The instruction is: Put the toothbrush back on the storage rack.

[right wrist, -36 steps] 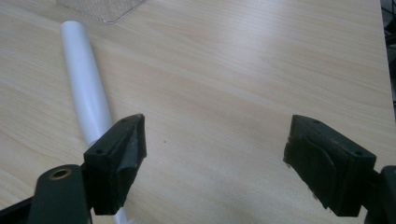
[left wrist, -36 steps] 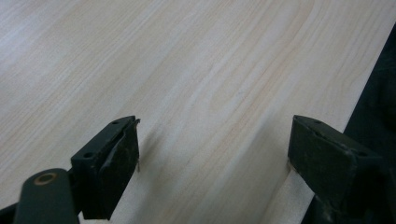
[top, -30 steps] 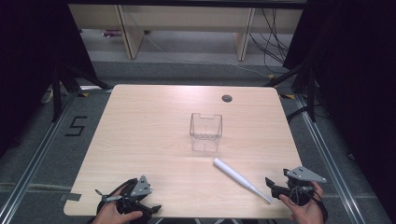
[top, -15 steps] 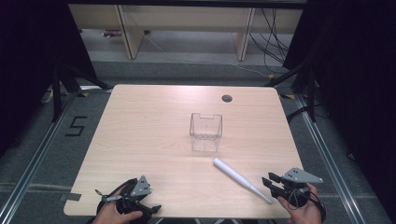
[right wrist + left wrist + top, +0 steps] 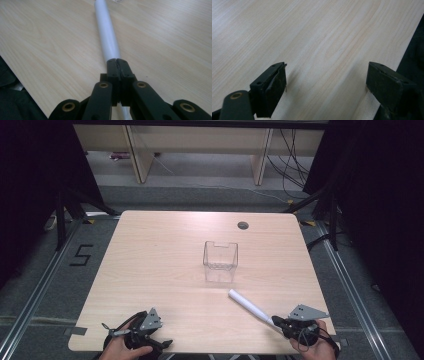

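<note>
My right gripper (image 5: 117,61) has just closed its jaws on the white tube (image 5: 106,32); gripped at its near end, it may droop short of the clear box (image 5: 220,261). Left jaws stand apart.

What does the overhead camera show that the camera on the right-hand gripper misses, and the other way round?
The high view alone takes in the whole table, the clear plastic box standing whole, and the left gripper near the front edge. The right gripper view alone shows up close that its jaws have just closed, meeting over the white tube. Both show that tube lying on the wood and the right gripper at its near end.
</note>
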